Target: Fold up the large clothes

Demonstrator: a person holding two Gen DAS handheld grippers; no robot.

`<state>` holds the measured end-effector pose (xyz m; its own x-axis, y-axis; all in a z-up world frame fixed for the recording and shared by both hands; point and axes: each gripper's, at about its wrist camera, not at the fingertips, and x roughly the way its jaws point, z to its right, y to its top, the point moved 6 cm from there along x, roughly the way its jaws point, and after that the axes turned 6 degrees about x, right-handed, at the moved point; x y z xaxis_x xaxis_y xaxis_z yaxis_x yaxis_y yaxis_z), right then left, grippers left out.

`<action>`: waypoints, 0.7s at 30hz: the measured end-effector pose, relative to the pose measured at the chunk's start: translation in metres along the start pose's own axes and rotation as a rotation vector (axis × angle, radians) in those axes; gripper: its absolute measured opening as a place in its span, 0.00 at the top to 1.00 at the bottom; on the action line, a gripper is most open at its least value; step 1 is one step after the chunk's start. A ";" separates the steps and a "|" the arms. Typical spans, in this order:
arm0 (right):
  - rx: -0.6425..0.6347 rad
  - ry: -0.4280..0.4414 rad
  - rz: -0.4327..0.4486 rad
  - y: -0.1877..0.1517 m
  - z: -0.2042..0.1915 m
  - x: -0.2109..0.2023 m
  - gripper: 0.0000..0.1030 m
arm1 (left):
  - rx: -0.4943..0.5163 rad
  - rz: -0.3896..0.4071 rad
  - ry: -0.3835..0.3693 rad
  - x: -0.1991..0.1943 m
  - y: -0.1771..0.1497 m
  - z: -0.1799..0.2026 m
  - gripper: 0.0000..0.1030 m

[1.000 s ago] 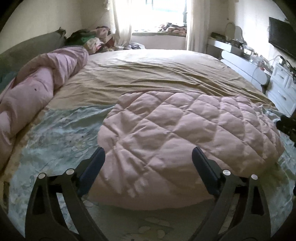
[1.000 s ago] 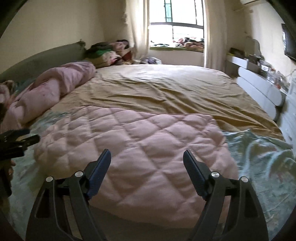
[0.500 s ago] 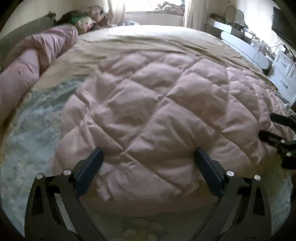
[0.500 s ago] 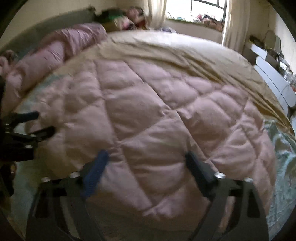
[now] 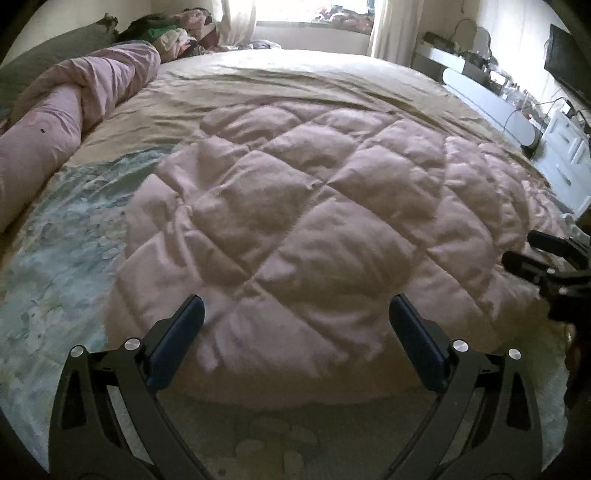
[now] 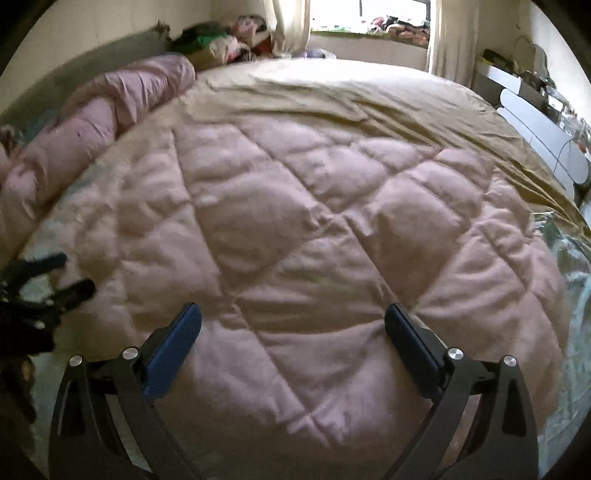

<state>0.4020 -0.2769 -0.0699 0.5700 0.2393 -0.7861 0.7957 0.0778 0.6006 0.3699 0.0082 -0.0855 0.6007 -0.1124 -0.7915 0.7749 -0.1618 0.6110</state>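
From the left wrist view, the left claw (image 5: 295,328) hangs over the near edge of the pink quilted garment (image 5: 314,229), fingers spread wide, nothing clamped. Its jaws have just been opening, and the padded fabric lies below and between them, ungripped. The garment sits flat and puffy on the bed (image 5: 295,81), on the near half, partly over a tan sheet (image 5: 280,77) and partly over a pale blue-green floral sheet (image 5: 55,236). A rolled pink duvet (image 5: 74,110) runs along the left side by the grey headboard (image 5: 44,62). At the right edge, the right claw (image 5: 532,247) pokes in by the garment's right border, its dark fingers apart. A white dresser (image 5: 565,147) stands beyond.

Over to the right wrist view: the right claw (image 6: 293,328) is released too, jaws just opening, wide apart above the quilted garment (image 6: 314,229), which fills most of the frame. No fabric is pinched between the pads. At the left edge the left claw (image 6: 62,273) shows, blurred, fingers parted beside the garment's left border. A clothes pile (image 6: 225,40) sits in the far corner under the window (image 6: 369,14).
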 end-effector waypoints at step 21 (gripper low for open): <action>-0.020 0.033 0.236 -0.011 0.013 -0.173 0.04 | -0.004 0.150 0.019 -0.118 -0.005 0.018 0.09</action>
<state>0.2976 -0.3318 0.0575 0.7325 0.2850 -0.6183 0.6368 0.0346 0.7703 0.2919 0.0048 0.0047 0.7133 -0.1161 -0.6912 0.6770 -0.1409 0.7224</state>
